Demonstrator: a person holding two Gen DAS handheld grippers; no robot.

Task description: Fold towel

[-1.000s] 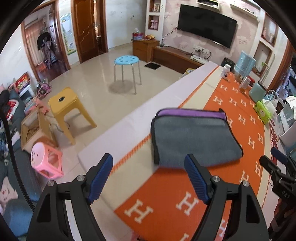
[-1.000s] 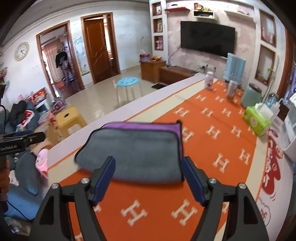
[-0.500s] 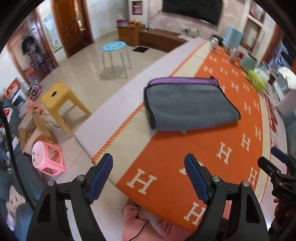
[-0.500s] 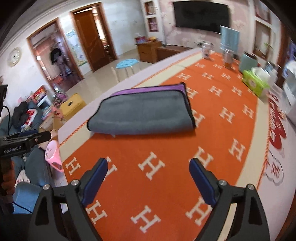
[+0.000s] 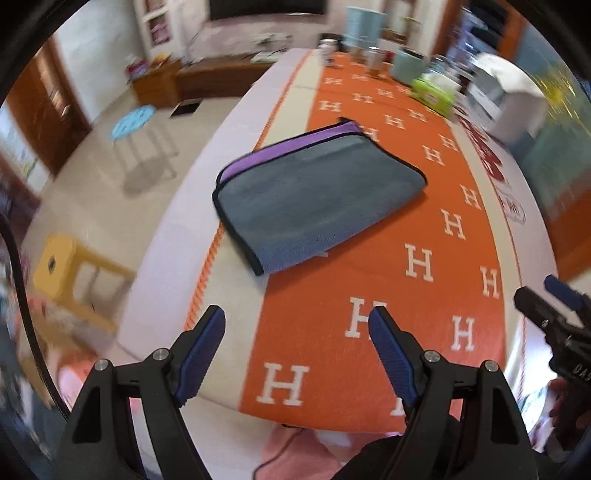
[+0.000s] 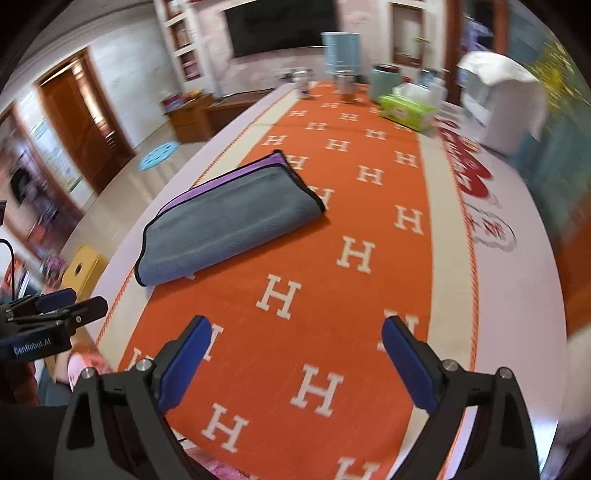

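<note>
Left hand-held gripper (image 5: 297,319) has its blue-padded fingers (image 5: 388,347) spread wide with nothing between them, hanging above the near end of the table (image 5: 236,147), well short of the towel (image 5: 317,195). Right hand-held gripper (image 6: 295,328) is the same deal: fingers (image 6: 404,362) spread apart, holding nothing, over the orange cloth (image 6: 354,295) with the white H pattern. Each one also shows up at the edge of the other's view, the right one at the far right of the left wrist camera and the left one at the far left of the right wrist camera. The towel sits folded on the table ahead of both, grey face up with a black trim, and a purple strip peeking out along its far edge. It lies mostly on the orange cloth, with its left corner reaching over the cream border toward the table's left edge. Nothing is touching it. Farther back on the table there's a green tissue pack (image 6: 406,110), a light-blue canister (image 6: 341,50) and a few jars, pretty blurry. Off to the left on the floor are a yellow stool (image 5: 70,269) and a blue round stool (image 5: 133,120), and a dark TV (image 6: 280,26) hangs on the back wall.
</note>
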